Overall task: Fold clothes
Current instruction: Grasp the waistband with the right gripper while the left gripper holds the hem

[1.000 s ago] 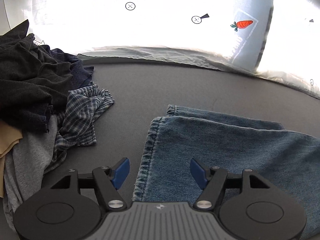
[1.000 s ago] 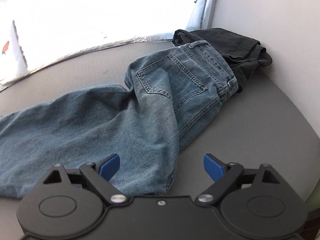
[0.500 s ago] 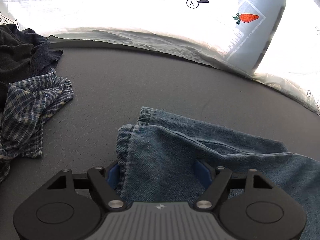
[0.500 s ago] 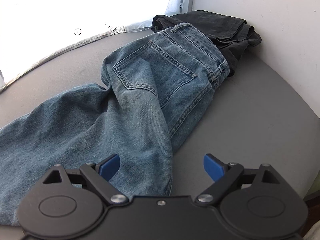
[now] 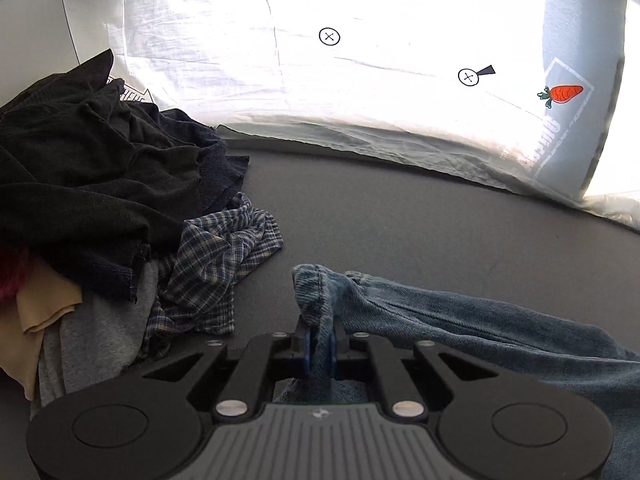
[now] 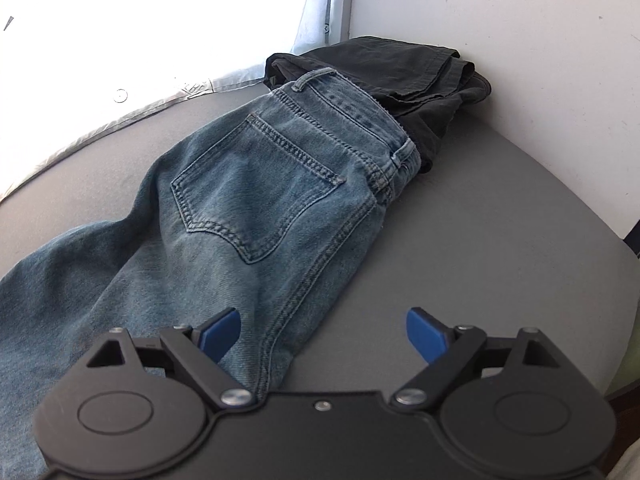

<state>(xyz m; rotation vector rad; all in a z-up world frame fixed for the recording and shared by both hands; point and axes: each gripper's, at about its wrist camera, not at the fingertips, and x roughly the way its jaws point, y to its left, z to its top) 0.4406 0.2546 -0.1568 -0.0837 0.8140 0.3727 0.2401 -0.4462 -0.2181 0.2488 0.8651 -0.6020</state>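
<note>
Now our left claw point(image 5: 319, 348) has just closed on the hem of the faded blue denim jeans point(image 5: 460, 320), so we can start folding, while our right claw point(image 6: 322, 332) stays spread.

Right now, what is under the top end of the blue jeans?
Folded black trousers lie under the waistband of the blue jeans, on the grey table. How far they reach beneath is covered by the jeans.

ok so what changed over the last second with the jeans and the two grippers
The left hand-held gripper has just been closing and now pinches the hem of the blue jeans, bunching it up off the grey surface. The right hand-held gripper stays open over the jeans' seat side. The clothes pile and black trousers are unmoved.
</note>
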